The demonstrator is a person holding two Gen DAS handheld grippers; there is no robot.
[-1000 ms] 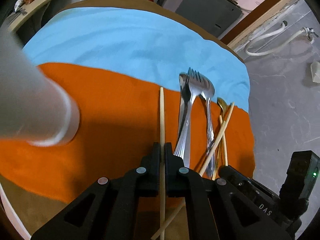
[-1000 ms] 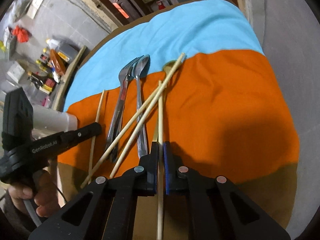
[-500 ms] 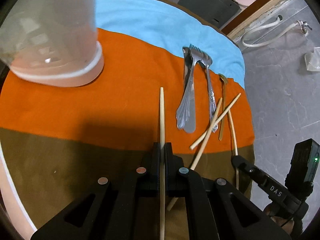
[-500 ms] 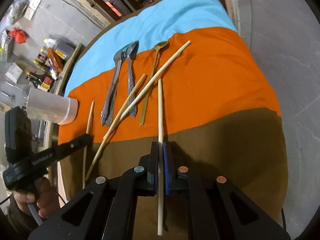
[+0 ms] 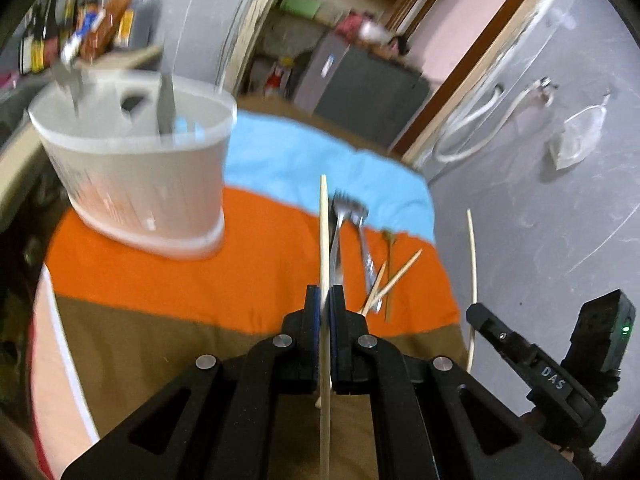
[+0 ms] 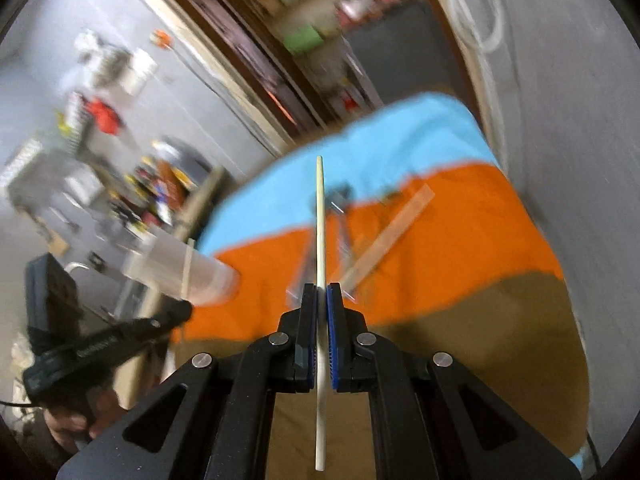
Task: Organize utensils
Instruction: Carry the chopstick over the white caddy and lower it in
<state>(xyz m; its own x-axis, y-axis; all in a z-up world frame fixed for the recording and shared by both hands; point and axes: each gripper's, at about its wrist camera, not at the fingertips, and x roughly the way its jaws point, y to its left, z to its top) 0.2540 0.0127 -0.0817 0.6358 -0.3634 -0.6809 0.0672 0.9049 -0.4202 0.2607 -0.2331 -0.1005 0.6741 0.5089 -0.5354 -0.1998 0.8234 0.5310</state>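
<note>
Both chopsticks lifted off orange cloth (image 5: 248,280): your left gripper (image 5: 325,300) pinches one chopstick (image 5: 323,232), right gripper (image 6: 321,296) pinches other chopstick (image 6: 319,220). Next, likely white holder (image 5: 140,184) near desk's left edge.

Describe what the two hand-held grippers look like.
Both are matte black plastic with angular, triangular cut-out arms and round silver rivets. The left hand-held gripper and the right hand-held gripper have blue pads inside their fingers. From the left wrist view, the right one's side reads "DAS" in white, with a black box showing a green light. The left one's lettering is too blurred to read.
</note>
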